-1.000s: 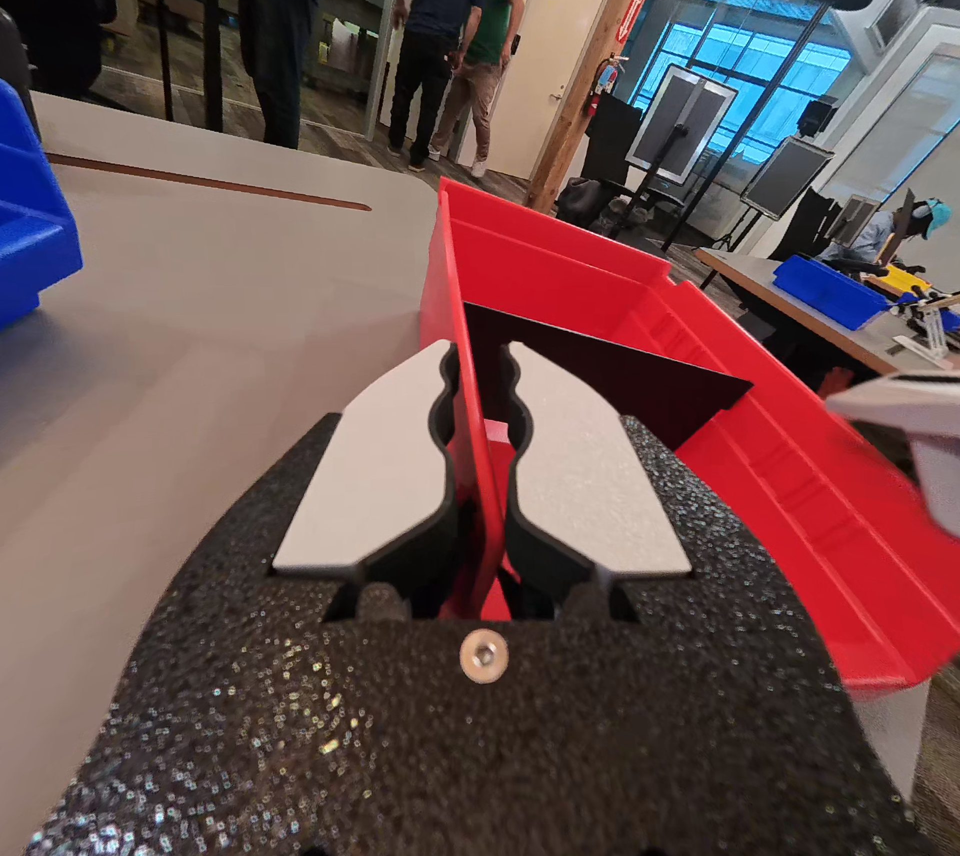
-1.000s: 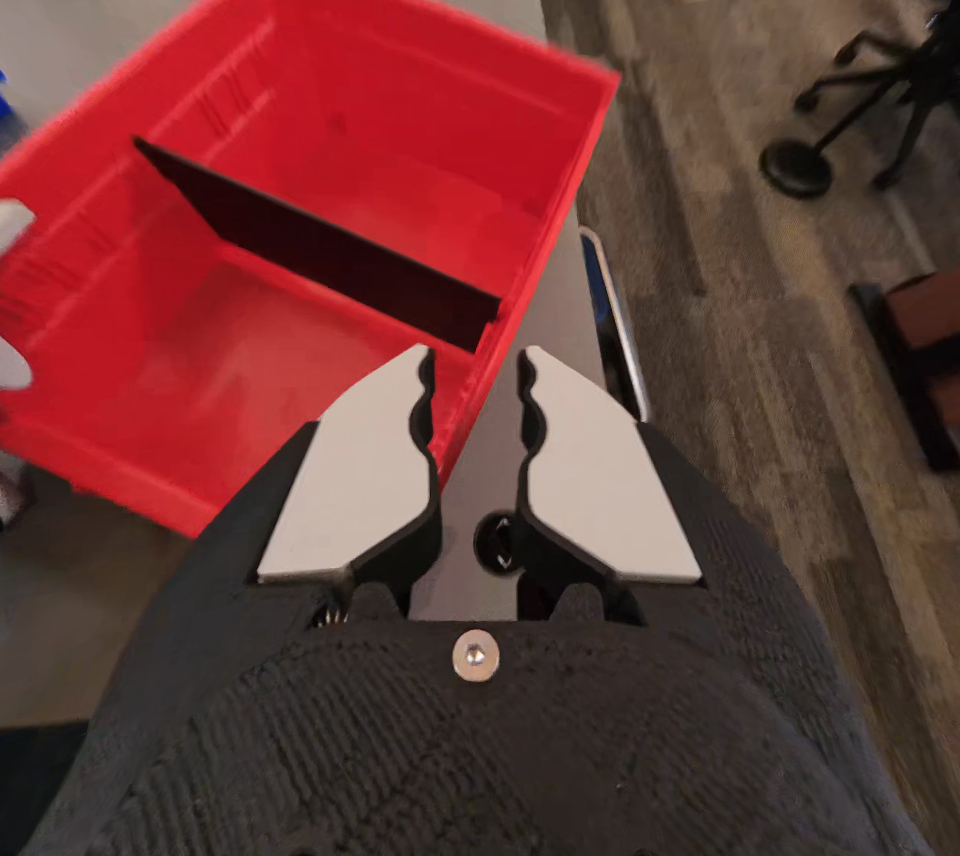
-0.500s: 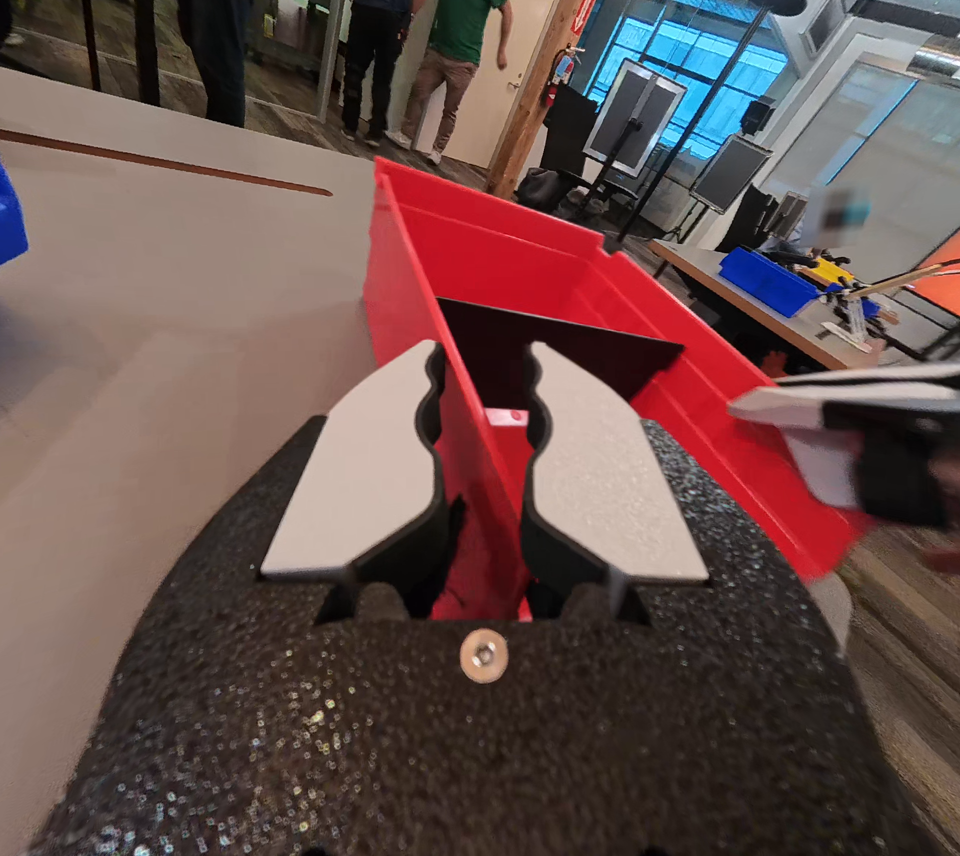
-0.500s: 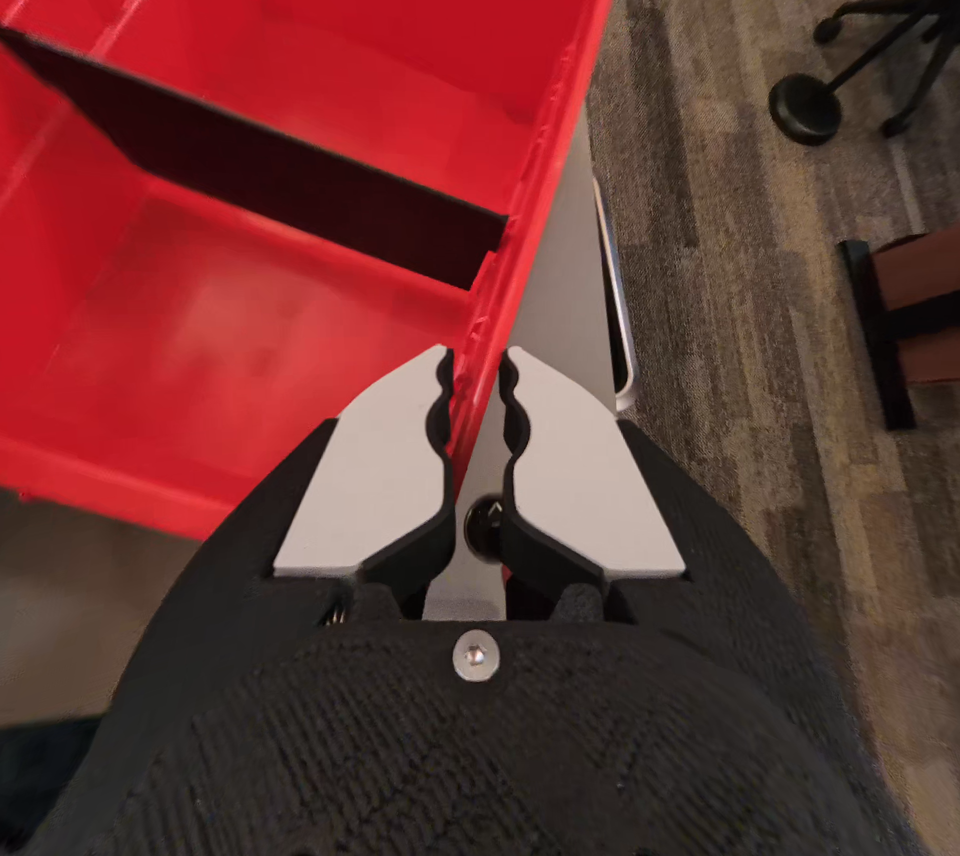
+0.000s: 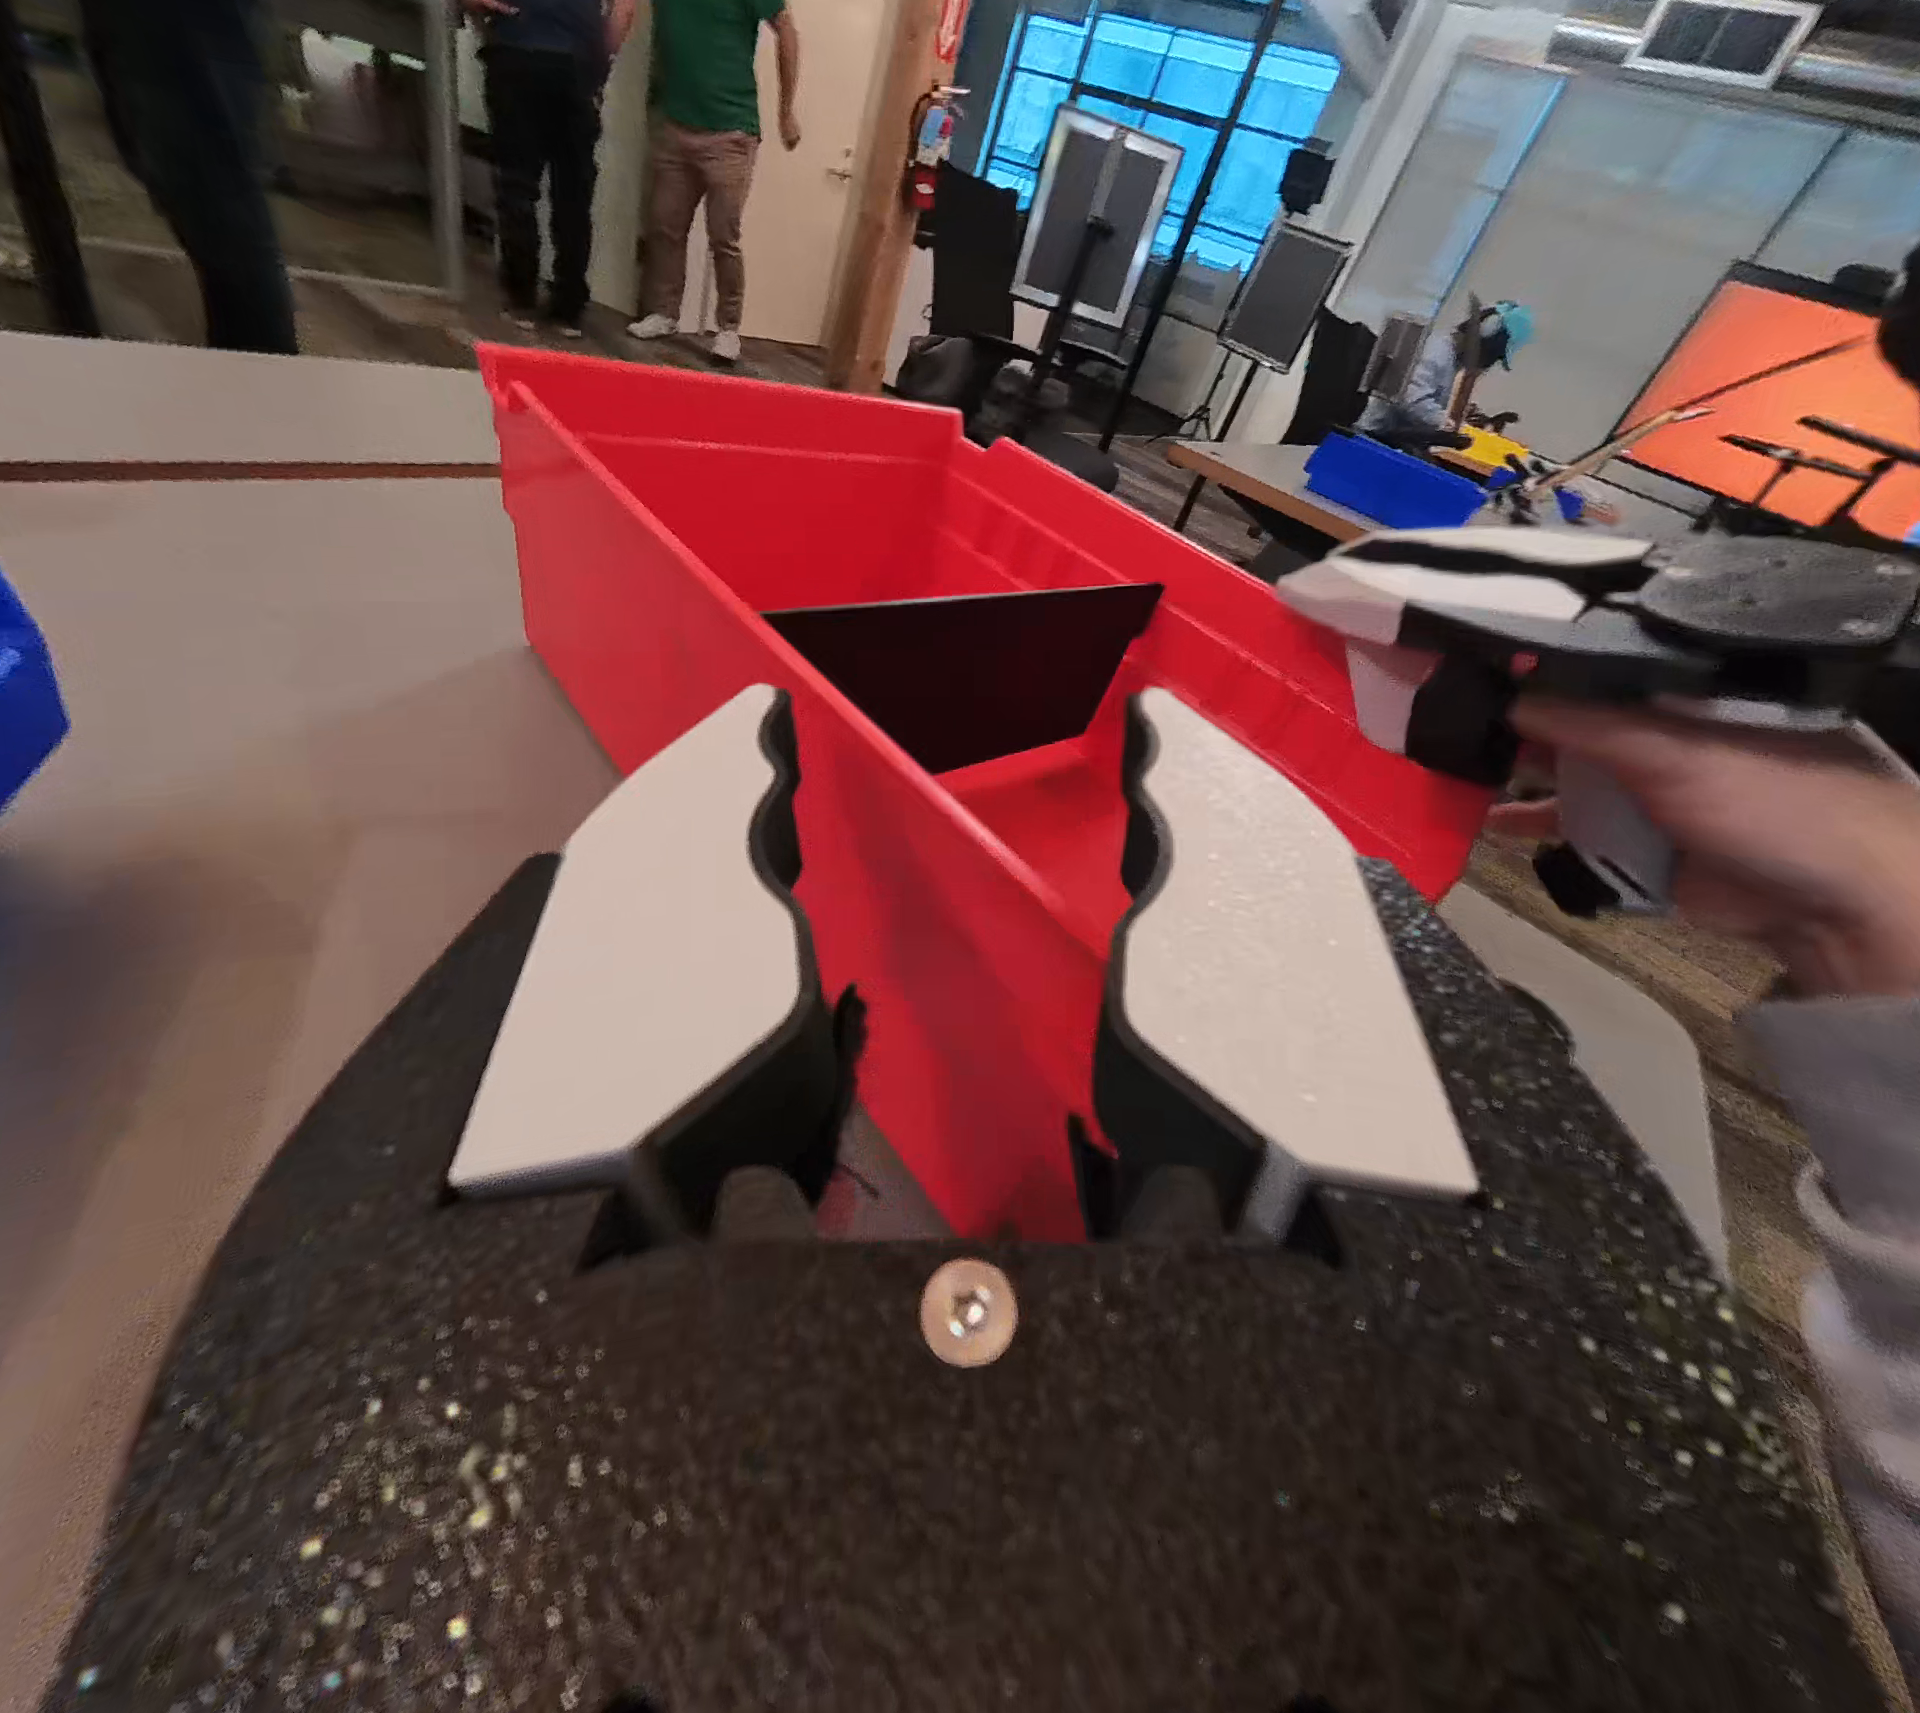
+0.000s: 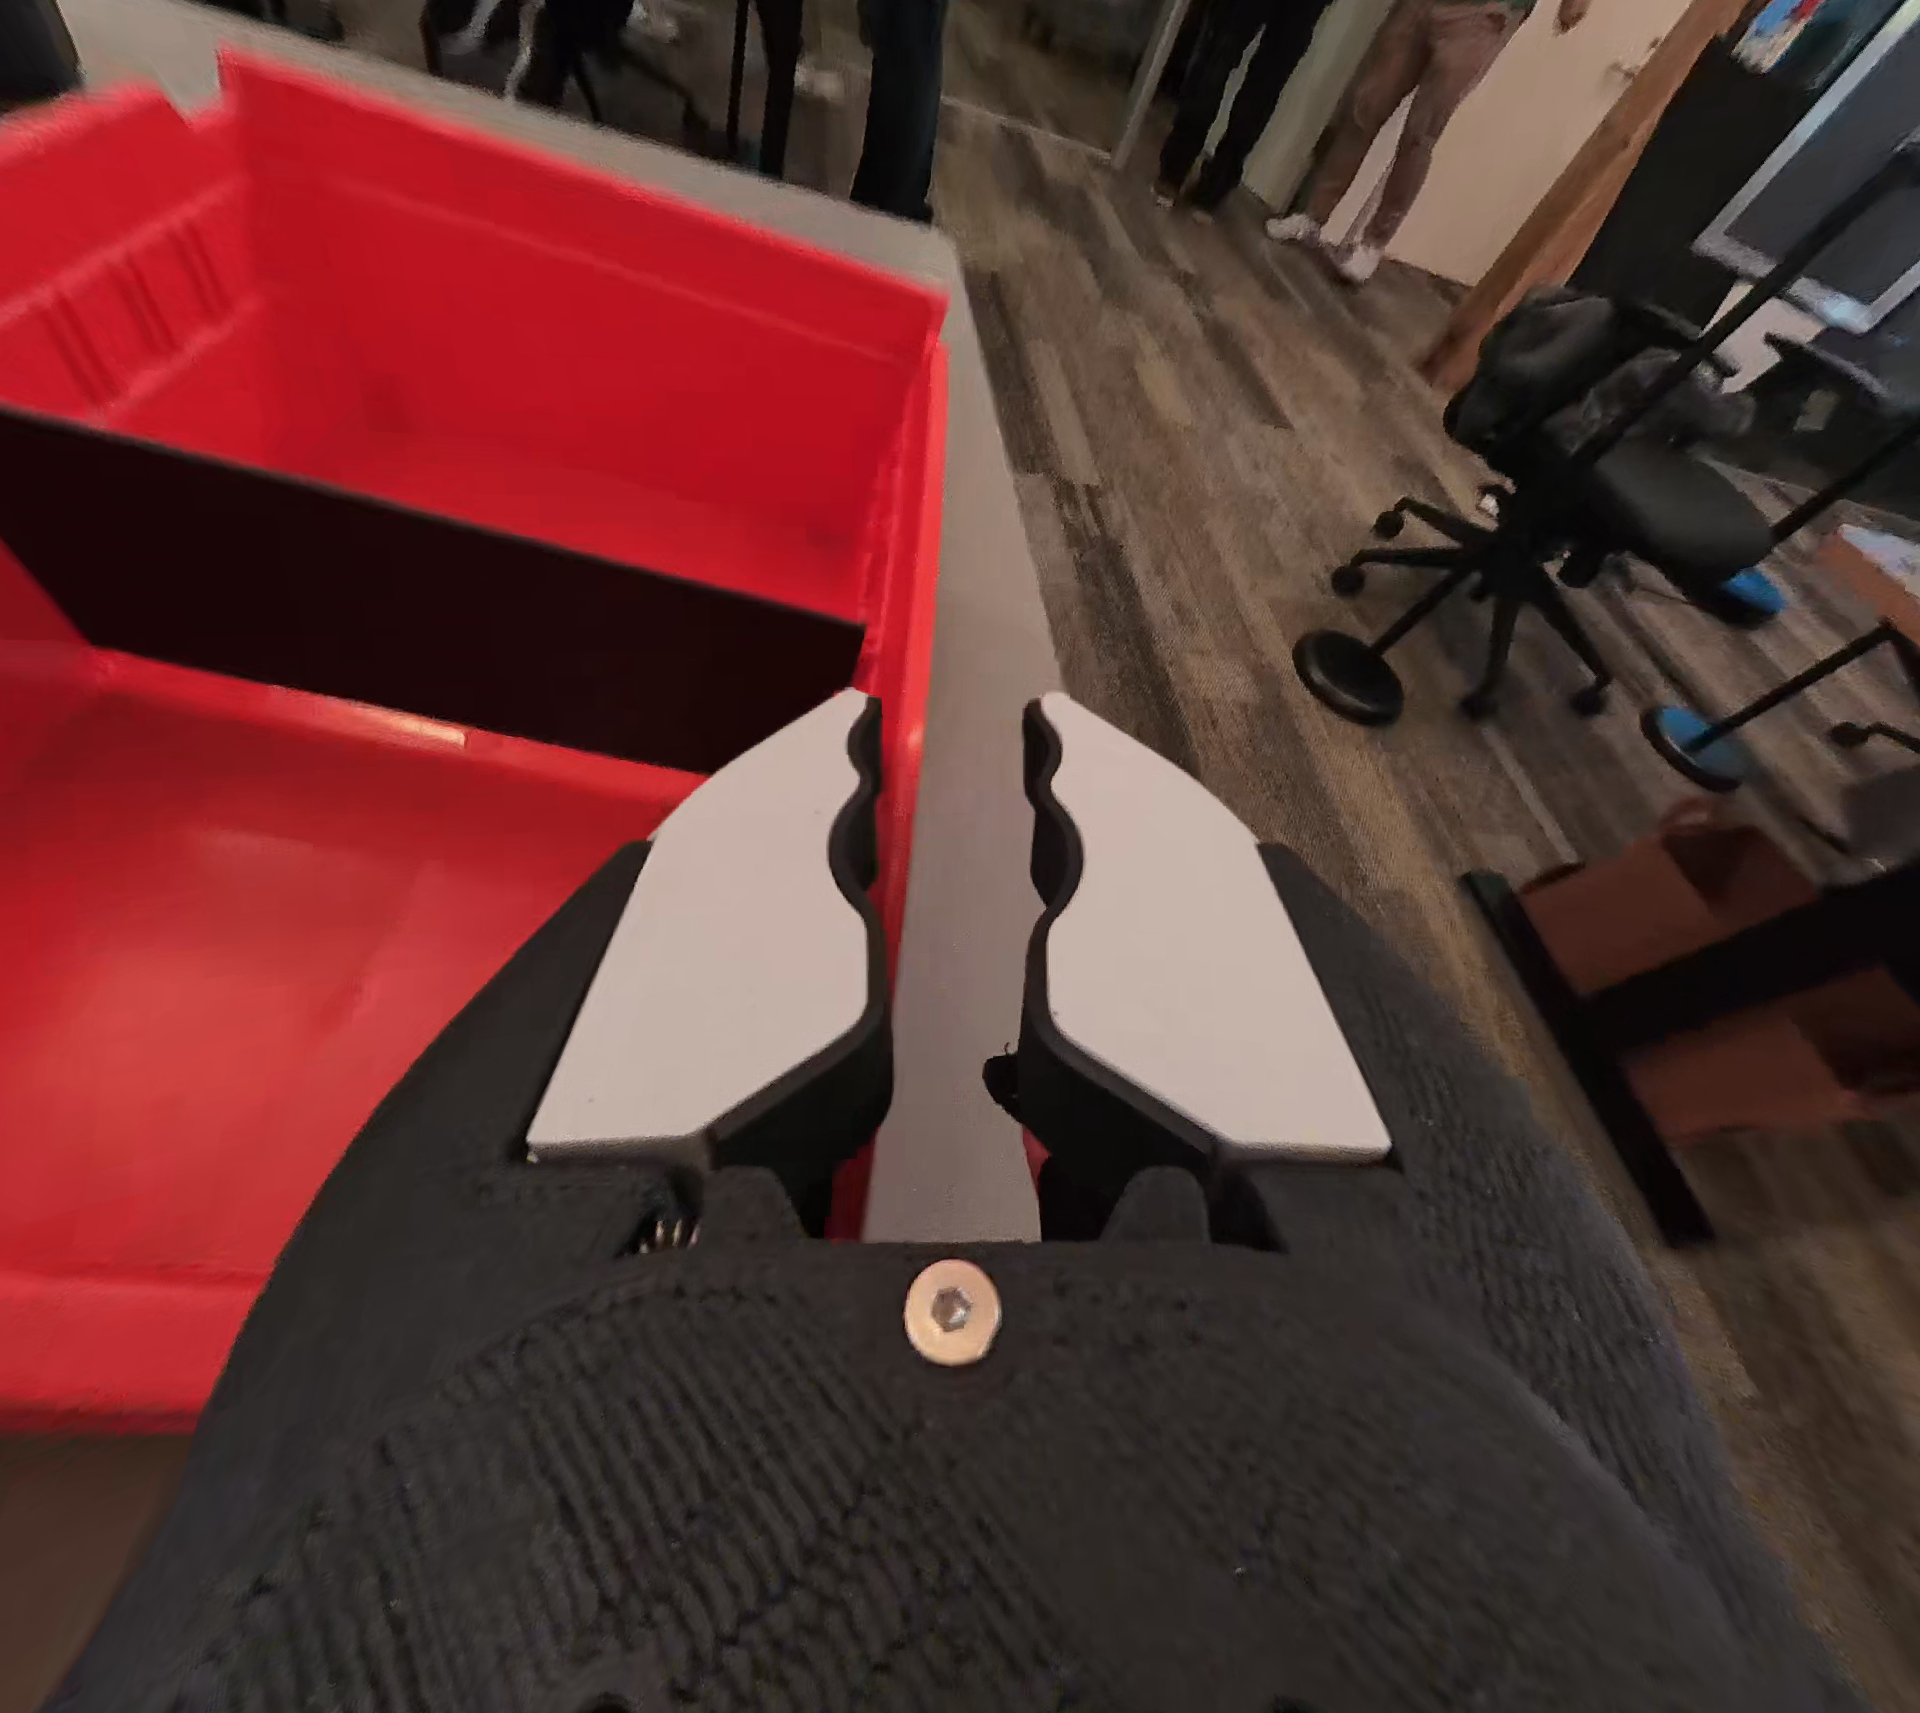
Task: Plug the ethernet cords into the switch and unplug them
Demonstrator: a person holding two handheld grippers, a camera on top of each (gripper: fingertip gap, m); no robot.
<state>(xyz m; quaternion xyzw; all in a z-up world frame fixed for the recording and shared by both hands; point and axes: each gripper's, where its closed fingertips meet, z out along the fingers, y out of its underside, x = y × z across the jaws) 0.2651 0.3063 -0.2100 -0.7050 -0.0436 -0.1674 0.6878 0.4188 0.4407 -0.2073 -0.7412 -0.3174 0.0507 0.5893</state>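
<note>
A red plastic bin (image 5: 644, 624) with a black divider (image 5: 956, 676) across its middle stands on a grey table (image 5: 260, 624). My left gripper (image 5: 956, 707) is open wide, its fingers astride the bin's left wall without clamping it. My right gripper (image 6: 953, 707) is open at the bin's right wall (image 6: 914, 520); the wall runs along its left finger and bare table shows in the gap. The divider (image 6: 416, 583) lies just ahead of that finger. The right gripper also shows in the left wrist view (image 5: 1455, 614), held by a hand at the bin's right rim.
A blue bin (image 5: 21, 707) sits at the table's left. The table edge (image 6: 997, 437) runs close beside the red bin's right wall, with floor beyond. An office chair (image 6: 1621, 500) and stands are on that floor. Several people (image 5: 551, 53) stand behind the table.
My left gripper's jaws, shut on the bin's left wall a second ago, have spread wide. My right gripper pinched the right wall half a second ago and has parted again, tilting upward.
</note>
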